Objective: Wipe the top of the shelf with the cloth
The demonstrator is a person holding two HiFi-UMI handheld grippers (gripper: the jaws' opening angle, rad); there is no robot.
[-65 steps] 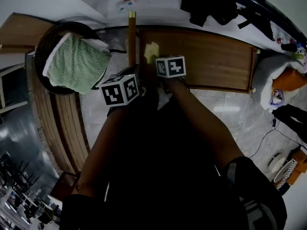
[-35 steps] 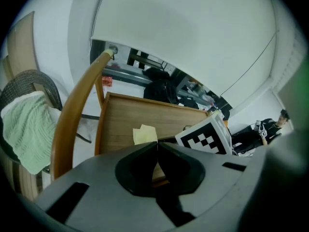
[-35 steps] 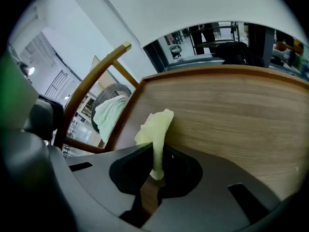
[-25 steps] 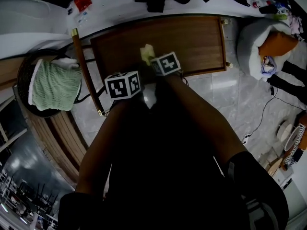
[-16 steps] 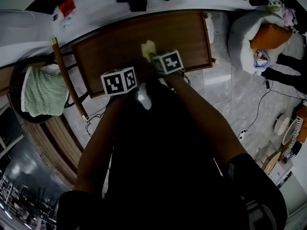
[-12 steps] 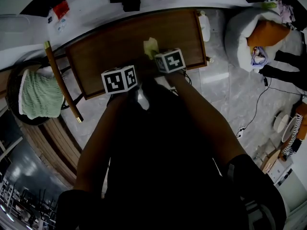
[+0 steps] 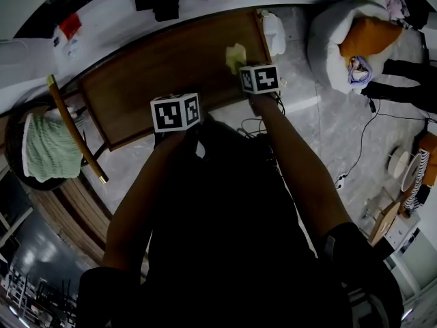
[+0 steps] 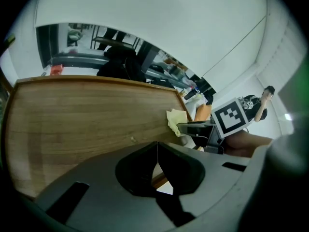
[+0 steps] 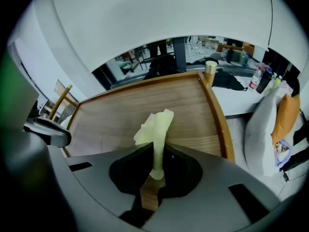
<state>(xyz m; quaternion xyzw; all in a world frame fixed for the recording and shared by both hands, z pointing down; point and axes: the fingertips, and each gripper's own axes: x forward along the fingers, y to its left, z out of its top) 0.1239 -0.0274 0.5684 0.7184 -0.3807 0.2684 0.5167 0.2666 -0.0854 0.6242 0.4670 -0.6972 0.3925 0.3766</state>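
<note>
Brown wooden shelf top (image 7: 157, 74) stretches wide below, the crumpled pale yellow cloth (image 9: 155, 122) pinched by the right gripper (image 9: 154, 154) near its right end, the left gripper (image 8: 157, 151) pressed together on nothing; wiping seems under way, with how much remains unclear.

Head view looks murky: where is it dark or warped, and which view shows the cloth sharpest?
Head view: torso nearly black, fisheye bends the shelf top. Right gripper view: cloth sharpest, evenly lit. Left gripper view: right edge blurred.
</note>
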